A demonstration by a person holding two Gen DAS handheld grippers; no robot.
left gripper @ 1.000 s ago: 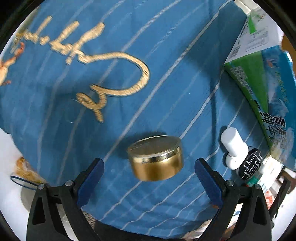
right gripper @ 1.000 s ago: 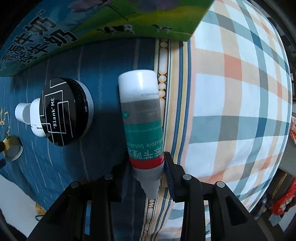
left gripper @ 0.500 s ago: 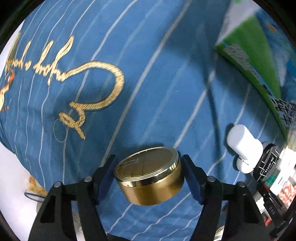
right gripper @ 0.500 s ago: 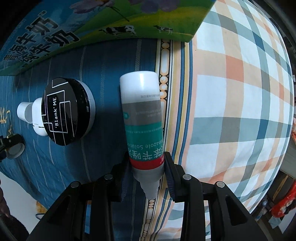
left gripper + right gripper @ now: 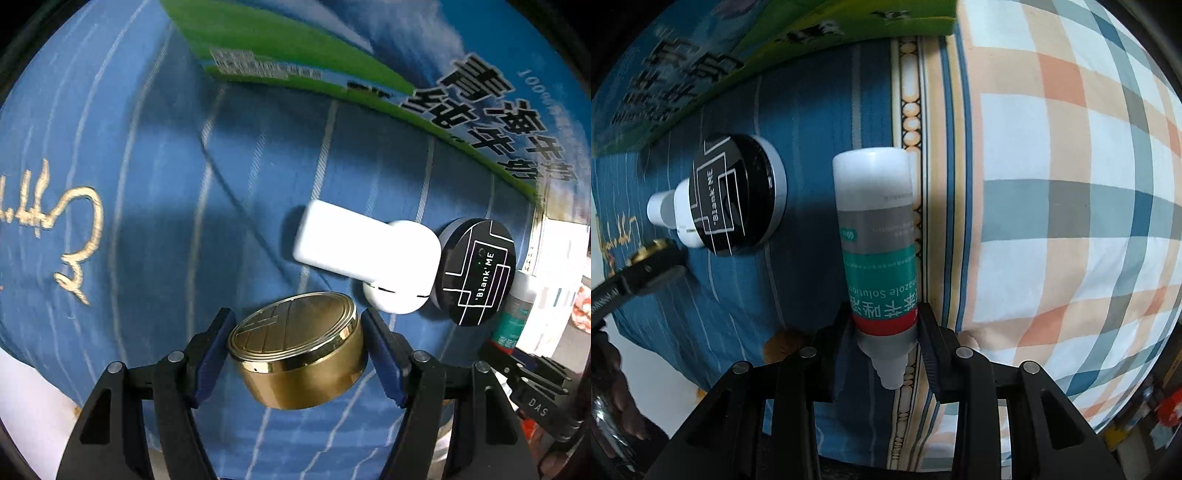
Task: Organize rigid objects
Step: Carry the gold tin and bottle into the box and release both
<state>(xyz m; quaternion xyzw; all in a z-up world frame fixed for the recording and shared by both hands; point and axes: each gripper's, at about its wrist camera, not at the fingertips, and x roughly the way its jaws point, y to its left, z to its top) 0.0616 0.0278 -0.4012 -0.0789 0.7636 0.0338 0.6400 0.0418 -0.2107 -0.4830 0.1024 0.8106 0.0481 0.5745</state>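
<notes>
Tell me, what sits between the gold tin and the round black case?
The white bottle lies between gold tin and black case, seen in the left wrist view.

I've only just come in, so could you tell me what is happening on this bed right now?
A person is tidying small items with two handheld grippers. The left gripper has just closed on a gold tin and holds it beside a white bottle and a black round case. The right gripper grips a green-labelled bottle near its nozzle, over the blue cloth.
</notes>
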